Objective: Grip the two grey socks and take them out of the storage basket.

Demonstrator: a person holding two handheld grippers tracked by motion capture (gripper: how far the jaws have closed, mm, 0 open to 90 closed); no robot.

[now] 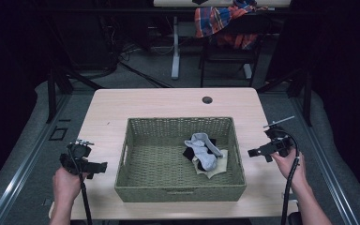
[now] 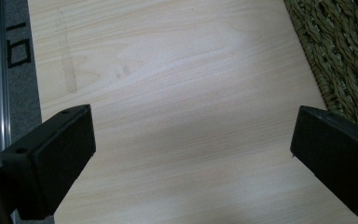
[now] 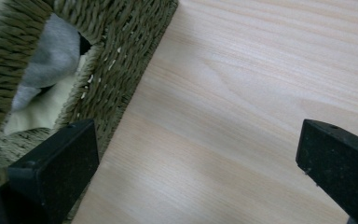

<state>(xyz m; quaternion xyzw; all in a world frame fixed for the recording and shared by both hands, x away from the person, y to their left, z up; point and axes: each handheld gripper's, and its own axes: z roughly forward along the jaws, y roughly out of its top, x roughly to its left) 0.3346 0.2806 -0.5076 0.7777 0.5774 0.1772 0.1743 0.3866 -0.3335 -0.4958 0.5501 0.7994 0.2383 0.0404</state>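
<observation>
My left gripper (image 1: 82,161) hovers over the table (image 1: 168,101) just left of the woven basket (image 1: 136,187), its fingers (image 2: 51,158) spread wide with only bare wood between them. My right gripper (image 1: 272,147) hangs beside the basket's right wall, fingers (image 3: 58,163) likewise wide apart and holding nothing. Inside the basket, toward its right side, a grey sock (image 1: 202,149) lies on a black piece and a cream cloth (image 1: 215,168).

Socks (image 1: 203,151) in woven basket (image 1: 136,178)
</observation>
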